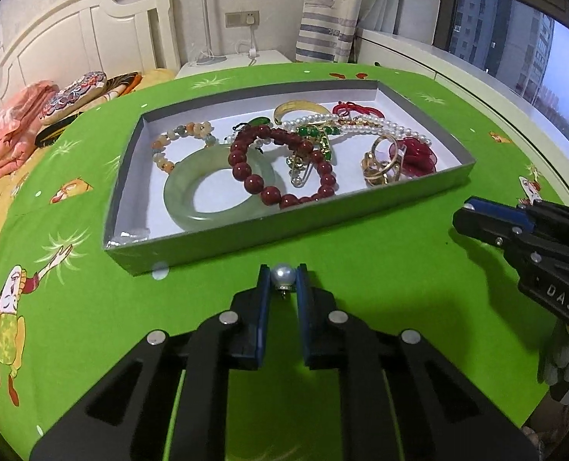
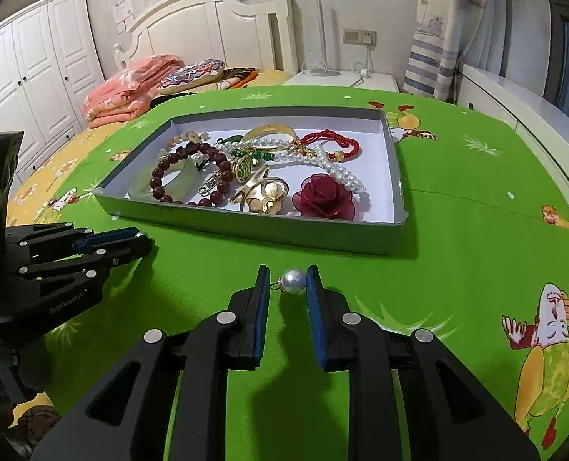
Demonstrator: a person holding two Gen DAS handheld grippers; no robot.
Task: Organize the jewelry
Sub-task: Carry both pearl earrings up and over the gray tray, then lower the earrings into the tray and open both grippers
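The left gripper [image 1: 283,273] has its fingers closed to a narrow gap and pinches the left pearl [image 1: 283,276] at the tips, its small metal stud hanging below. The right gripper [image 2: 287,274] stands a little wider and appears to hold the right pearl [image 2: 294,280] end to end, metal cap against one pad and the pearl against the other. Both pearls hover over the green cloth [image 1: 380,269], just short of the near wall of the tray [image 1: 284,226].

The step looks like dropping this pair into the tray. Round pearls slip easily, so each grip should stay steady until the tips clear the near wall, then open low over bare white floor. The near left corner, beside the jade bangle [image 1: 180,196], looks free.

The tray already holds the bangle, a red bead bracelet [image 1: 253,180] lying over it, a pale bead bracelet [image 1: 161,153], a pearl necklace [image 2: 342,174], a gold bangle [image 2: 273,130], a red cord bracelet [image 2: 330,138], gold rings [image 2: 261,194], a safety pin [image 1: 303,176] and a red fabric rose [image 2: 323,196].
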